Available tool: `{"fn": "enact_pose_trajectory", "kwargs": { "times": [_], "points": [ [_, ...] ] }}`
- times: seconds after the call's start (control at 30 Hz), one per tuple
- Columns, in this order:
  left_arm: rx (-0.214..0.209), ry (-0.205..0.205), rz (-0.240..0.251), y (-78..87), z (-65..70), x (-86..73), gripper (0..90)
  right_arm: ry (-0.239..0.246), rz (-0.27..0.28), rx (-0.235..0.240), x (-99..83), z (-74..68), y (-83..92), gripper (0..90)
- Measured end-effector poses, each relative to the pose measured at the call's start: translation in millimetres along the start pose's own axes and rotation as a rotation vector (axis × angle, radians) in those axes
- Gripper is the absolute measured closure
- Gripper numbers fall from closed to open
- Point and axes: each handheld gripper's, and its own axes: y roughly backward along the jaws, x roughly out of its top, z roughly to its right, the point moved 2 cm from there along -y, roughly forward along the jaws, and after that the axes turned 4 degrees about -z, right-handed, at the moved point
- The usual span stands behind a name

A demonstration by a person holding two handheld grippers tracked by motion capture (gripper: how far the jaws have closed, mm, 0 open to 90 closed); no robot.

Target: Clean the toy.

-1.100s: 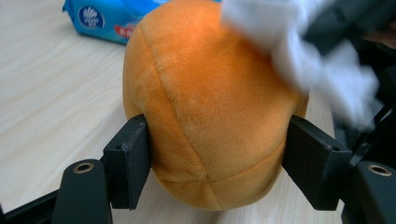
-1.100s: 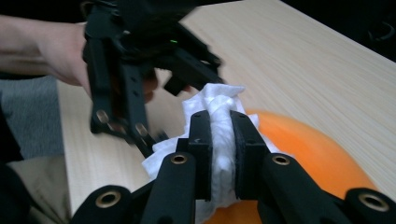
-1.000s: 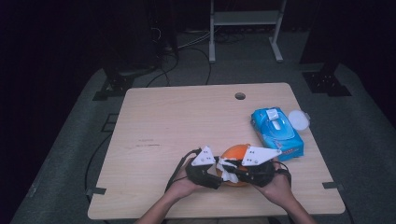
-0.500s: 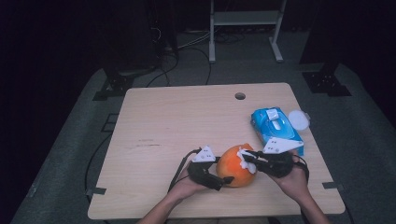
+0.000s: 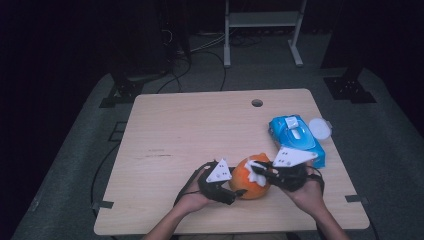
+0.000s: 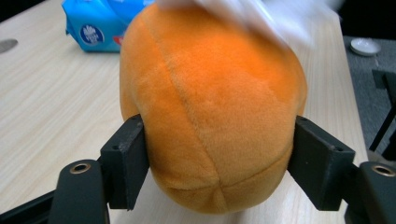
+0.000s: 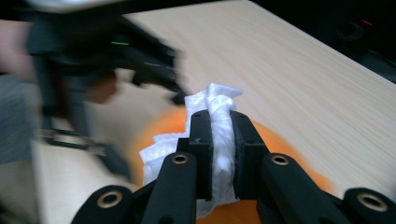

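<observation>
An orange plush ball (image 5: 248, 184) rests on the wooden table (image 5: 200, 130) near its front edge. My left gripper (image 5: 235, 192) holds it from the left; in the left gripper view the plush (image 6: 210, 102) sits between both jaws, which have just been closing and press into its sides. My right gripper (image 5: 260, 172) comes in from the right, shut on a crumpled white wipe (image 5: 257, 176). The wipe (image 7: 212, 95) is pinched between its jaws and lies on top of the plush (image 7: 275, 140).
A blue pack of wet wipes (image 5: 295, 137) lies at the table's right, with a small white round lid (image 5: 320, 128) beside it. A cable hole (image 5: 257, 103) is at the far edge. Dark floor with cables and a stand surrounds the table.
My right gripper has slid to the right with the wipe across the top of the plush, so more orange shows. The left hand has stayed in place.
</observation>
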Motion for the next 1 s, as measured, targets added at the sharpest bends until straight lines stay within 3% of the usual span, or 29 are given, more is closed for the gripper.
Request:
{"fn": "enact_pose_trajectory", "kwargs": {
  "times": [0.07, 0.17, 0.3, 0.33, 0.37, 0.43, 0.53, 0.6, 0.67, 0.8, 0.87, 0.93, 1.0],
  "points": [
    [0.0, 0.035, -0.003, -0.7, -3.1, -1.0, 23.5, -0.046, -0.015, -0.024, -10.5, 13.7, 0.7, 79.7],
    [-0.022, 0.09, 0.011, -2.6, -7.3, -4.1, 18.3, -0.094, -0.029, -0.014, -23.5, 23.8, -2.4, 79.7],
    [-0.094, 0.207, 0.041, -4.4, -10.4, -4.3, 11.2, -0.12, -0.023, 0.009, -25.4, 26.1, -1.7, 79.7],
    [-0.093, 0.217, 0.048, -4.0, -10.5, -3.0, 10.7, -0.129, -0.018, 0.029, -24.7, 23.7, -2.6, 79.8],
    [-0.086, 0.211, 0.051, -3.0, -10.3, -1.8, 11.6, -0.128, -0.018, 0.042, -23.6, 20.7, -4.0, 79.8],
    [-0.069, 0.173, 0.053, 1.0, -9.1, -1.0, 22.9, -0.109, -0.025, 0.046, -20.2, 14.4, -6.9, 79.9],
    [-0.063, 0.178, 0.068, 5.6, -9.3, 0.7, 32.5, -0.103, -0.017, 0.042, -14.7, 12.2, -6.2, 79.9],
    [-0.045, 0.163, 0.079, 7.8, -8.6, 3.9, 33.8, -0.09, -0.004, 0.028, -11.0, 11.7, -1.9, 80.0],
    [-0.023, 0.137, 0.075, 7.6, -6.3, 7.3, 33.7, -0.073, 0.015, 0.042, -6.0, 7.3, 1.5, 80.0],
    [0.021, 0.043, 0.041, 3.2, 4.8, 10.5, 33.4, 0.003, 0.009, 0.115, 6.4, -22.8, -8.3, 79.8],
    [0.037, 0.003, 0.027, 2.9, 9.1, 11.5, 33.0, 0.04, -0.007, 0.118, 8.9, -33.2, -13.9, 79.8],
    [0.035, 0.009, 0.034, 3.2, 8.3, 10.2, 32.7, 0.053, -0.012, 0.105, 10.3, -33.3, -13.4, 79.8],
    [0.029, 0.01, 0.035, 2.7, 6.7, 8.4, 32.4, 0.036, 0.0, 0.081, 9.7, -24.8, -9.0, 79.8]
  ]
}}
